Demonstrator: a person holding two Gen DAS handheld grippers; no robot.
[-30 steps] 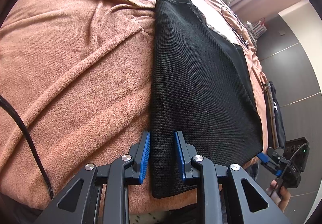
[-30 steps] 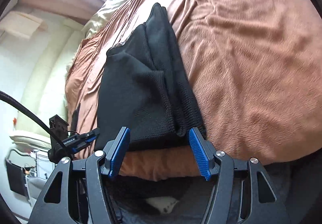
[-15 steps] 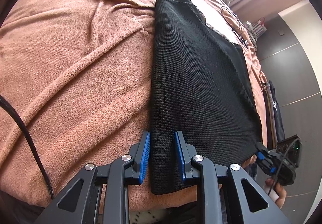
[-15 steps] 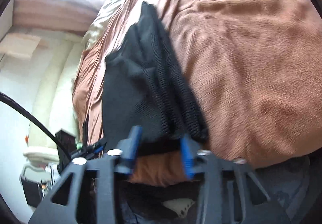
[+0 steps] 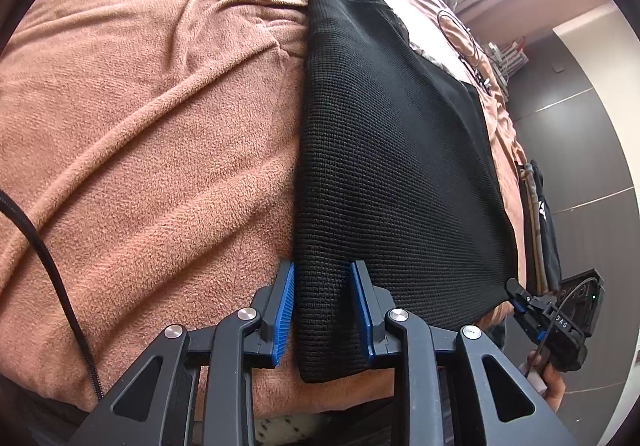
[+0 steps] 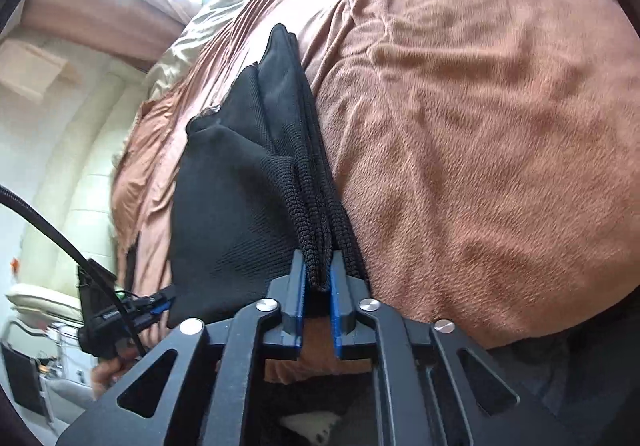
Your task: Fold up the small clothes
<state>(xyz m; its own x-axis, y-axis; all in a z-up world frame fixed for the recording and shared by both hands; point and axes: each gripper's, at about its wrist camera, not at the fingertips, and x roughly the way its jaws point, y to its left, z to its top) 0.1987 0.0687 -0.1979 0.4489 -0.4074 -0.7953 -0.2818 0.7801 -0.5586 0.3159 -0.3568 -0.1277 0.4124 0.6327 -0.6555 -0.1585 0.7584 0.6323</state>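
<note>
A black mesh garment (image 5: pixel 392 149) lies flat on the brown blanket (image 5: pixel 152 149) of a bed. My left gripper (image 5: pixel 323 306) straddles its near left corner, the blue pads apart on either side of the cloth edge. My right gripper (image 6: pixel 318 288) is shut on the garment's (image 6: pixel 240 213) bunched near corner, several layers pinched between the pads. The right gripper also shows at the garment's right corner in the left wrist view (image 5: pixel 532 310). The left gripper shows at the far left of the right wrist view (image 6: pixel 148 306).
The brown blanket (image 6: pixel 480 133) covers the bed. A thin cable (image 5: pixel 460 33) lies on the bed beyond the garment. Dark clothes (image 5: pixel 544 221) hang off the bed's right side. A black cord (image 5: pixel 48 266) crosses the blanket at left. A beige pillow (image 6: pixel 224 9) lies far back.
My right gripper closed from wide open onto the garment's bunched corner. The left gripper stayed in place with its pads apart around the other corner.
</note>
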